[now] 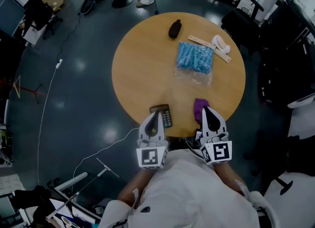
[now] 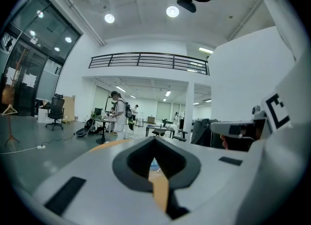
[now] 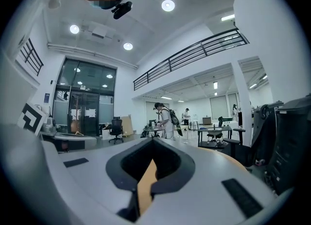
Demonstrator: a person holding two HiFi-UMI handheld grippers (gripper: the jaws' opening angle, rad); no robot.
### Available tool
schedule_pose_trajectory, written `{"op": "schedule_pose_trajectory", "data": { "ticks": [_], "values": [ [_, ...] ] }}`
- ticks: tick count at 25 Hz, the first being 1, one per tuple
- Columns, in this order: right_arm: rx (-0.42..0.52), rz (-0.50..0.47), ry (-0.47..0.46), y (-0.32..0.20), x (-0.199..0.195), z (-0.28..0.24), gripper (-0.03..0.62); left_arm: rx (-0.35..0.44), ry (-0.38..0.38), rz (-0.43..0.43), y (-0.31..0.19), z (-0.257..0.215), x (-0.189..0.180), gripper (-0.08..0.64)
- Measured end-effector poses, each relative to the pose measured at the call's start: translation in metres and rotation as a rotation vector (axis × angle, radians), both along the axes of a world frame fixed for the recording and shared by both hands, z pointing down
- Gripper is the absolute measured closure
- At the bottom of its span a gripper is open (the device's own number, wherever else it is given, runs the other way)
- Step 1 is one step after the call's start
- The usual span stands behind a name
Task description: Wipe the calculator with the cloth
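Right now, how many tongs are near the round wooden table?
2. The left tongs, shut, sit by the dark rectangular calculator at the round wooden table's near edge; the right tongs, shut, sit by the purple cloth. None seems hidden.

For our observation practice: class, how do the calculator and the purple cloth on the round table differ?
The calculator is dark, flat and rectangular; the cloth is purple and bunched up. The calculator lies by the left gripper, the cloth by the right gripper. Both sit at the table's near edge, partly hidden by a gripper.
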State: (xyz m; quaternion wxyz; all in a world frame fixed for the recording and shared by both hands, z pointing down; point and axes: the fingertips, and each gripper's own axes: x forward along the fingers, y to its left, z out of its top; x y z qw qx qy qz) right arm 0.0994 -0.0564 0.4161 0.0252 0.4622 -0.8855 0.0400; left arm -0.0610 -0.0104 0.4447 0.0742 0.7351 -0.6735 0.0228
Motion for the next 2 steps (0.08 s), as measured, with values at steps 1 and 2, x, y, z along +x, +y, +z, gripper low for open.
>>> {"op": "schedule_pose_trajectory", "data": {
  "ticks": [1,2],
  "values": [
    [0.000,0.005,-0.002,-0.0010,0.0018,-0.0005,0.577,0.004,0.000,0.006,-0.0004,0.0000,0.0010,0.554],
    [0.000,0.011,-0.004,-0.0020,0.0037,-0.0011,0.577,0.008,-0.001,0.012,-0.0009,-0.0002,0.0020,0.554]
  ]
}}
